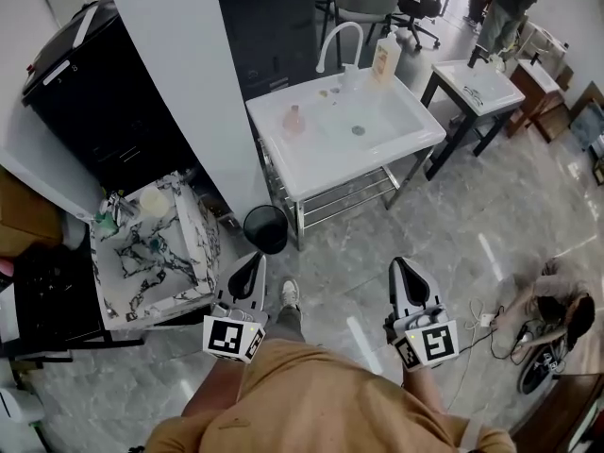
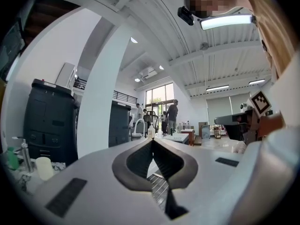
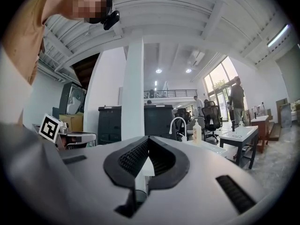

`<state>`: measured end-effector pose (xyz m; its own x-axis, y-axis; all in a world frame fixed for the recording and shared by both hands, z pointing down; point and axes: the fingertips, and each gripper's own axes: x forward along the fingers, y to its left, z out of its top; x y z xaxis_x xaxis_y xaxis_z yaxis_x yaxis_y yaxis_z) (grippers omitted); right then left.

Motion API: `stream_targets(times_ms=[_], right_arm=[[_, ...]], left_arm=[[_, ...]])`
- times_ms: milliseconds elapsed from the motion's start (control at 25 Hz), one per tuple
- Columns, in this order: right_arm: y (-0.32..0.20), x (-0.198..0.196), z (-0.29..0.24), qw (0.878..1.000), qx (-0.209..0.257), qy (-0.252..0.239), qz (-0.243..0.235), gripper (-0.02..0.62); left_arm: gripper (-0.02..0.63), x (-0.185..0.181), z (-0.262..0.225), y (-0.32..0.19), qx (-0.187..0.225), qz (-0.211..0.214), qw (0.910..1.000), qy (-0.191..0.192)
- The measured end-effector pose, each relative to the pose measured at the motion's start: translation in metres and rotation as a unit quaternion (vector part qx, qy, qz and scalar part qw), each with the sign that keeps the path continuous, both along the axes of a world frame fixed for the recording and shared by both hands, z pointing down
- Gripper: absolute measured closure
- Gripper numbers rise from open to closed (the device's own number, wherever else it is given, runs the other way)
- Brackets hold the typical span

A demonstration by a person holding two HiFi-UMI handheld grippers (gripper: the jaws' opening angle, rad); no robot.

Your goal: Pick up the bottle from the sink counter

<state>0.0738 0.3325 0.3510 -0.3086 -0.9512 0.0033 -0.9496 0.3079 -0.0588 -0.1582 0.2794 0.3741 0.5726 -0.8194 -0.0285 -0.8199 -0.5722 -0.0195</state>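
Note:
A white sink counter point(image 1: 406, 140) stands ahead across the floor. A cream pump bottle point(image 1: 386, 57) stands upright at its back right corner, beside the curved faucet point(image 1: 336, 39). A small pink bottle point(image 1: 293, 121) sits on the counter's left side. My left gripper point(image 1: 247, 274) and right gripper point(image 1: 406, 276) are held low near the person's waist, far short of the counter, both shut with nothing between the jaws. The pump bottle point(image 2: 151, 131) shows just above the closed tips in the left gripper view. In the right gripper view the pump bottle point(image 3: 197, 131) stands right of the jaws.
A marble-patterned basin point(image 1: 193, 239) with small items stands at the left, next to a black round bin point(image 1: 265, 227). A white pillar point(image 1: 189, 74) and black cabinet point(image 1: 94, 92) lie behind. A second white table point(image 1: 481, 85) is at the right. A person point(image 1: 557, 310) crouches by cables.

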Motion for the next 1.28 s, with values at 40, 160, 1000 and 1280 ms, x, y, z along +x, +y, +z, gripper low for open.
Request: stream_targets(times_ms=[40,160,1000,1280], right_arm=[[-0.01,0.0,0.002,1.0,-0.002,0.001,0.001,0.592],[-0.044,0.0,0.002,1.0,-0.007,0.006,0.003,0.592],[-0.26,-0.031,-0.009,0.999,-0.029,0.016,0.014,0.592],[-0.283,-0.027,-0.006,0.999,-0.036,0.016,0.026,0.592]], left_arm=[[0.604,0.002,0.004,-0.011,0.0,0.005,1.0,0.002],[0.604,0.007,0.004,-0.048,0.0,0.011,0.9999,0.007],[0.604,-0.004,0.01,-0.265,-0.032,0.049,0.9982,0.012],[0.604,0.003,0.013,-0.294,-0.039,0.062,0.9971,0.018]])
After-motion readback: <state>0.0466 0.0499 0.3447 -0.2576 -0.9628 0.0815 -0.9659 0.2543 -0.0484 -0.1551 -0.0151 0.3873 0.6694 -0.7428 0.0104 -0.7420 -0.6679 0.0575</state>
